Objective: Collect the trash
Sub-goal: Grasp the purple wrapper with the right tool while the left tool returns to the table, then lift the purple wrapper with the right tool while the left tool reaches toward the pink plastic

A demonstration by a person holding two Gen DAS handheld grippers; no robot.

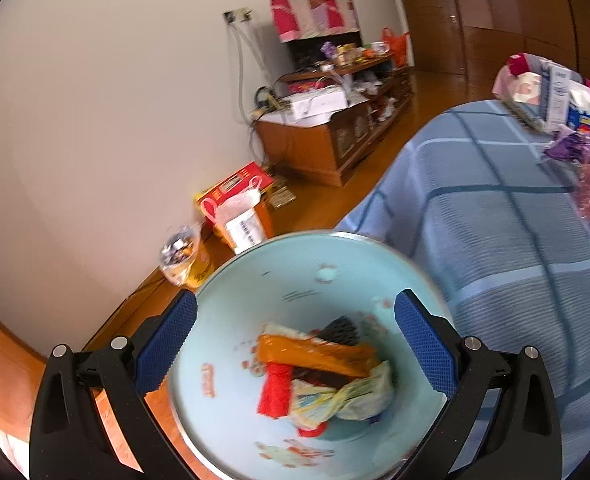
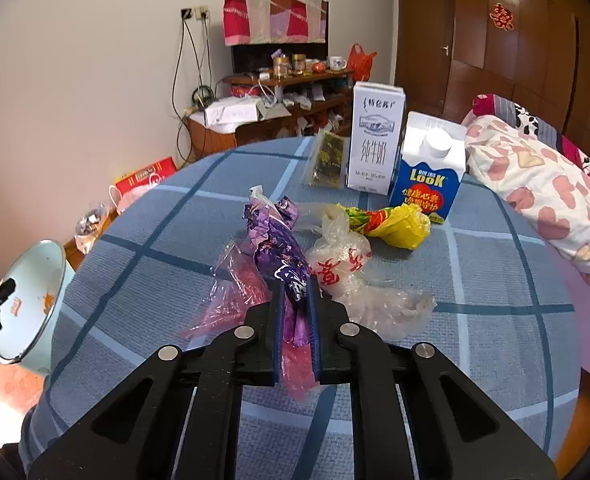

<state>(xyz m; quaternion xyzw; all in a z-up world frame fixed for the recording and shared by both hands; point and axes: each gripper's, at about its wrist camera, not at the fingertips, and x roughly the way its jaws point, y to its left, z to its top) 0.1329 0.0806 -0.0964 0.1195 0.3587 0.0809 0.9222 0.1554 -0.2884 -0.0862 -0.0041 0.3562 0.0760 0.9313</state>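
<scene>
My right gripper (image 2: pixel 295 280) is shut on a crumpled purple wrapper (image 2: pixel 279 248) lying on the blue checked bedspread (image 2: pixel 495 280). A pink clear plastic sheet (image 2: pixel 235 292) is caught between the pads too. Just right of it lie a clear bag with red characters (image 2: pixel 343 264) and a yellow-green wrapper (image 2: pixel 395 224). My left gripper (image 1: pixel 295 298) stands wide open over a light-blue basin (image 1: pixel 295 264) beside the bed. The basin holds an orange wrapper (image 1: pixel 315 352), a red piece (image 1: pixel 275 392) and a knotted bag (image 1: pixel 355 396). The purple wrapper (image 1: pixel 575 152) also shows far right.
A white milk carton (image 2: pixel 375 140), a blue Look carton (image 2: pixel 427 176) and a dark snack packet (image 2: pixel 327 160) stand at the back of the bed. A heart-print quilt (image 2: pixel 535 184) lies on the right. A wooden cabinet (image 1: pixel 319 144) and bags (image 1: pixel 239 216) line the wall.
</scene>
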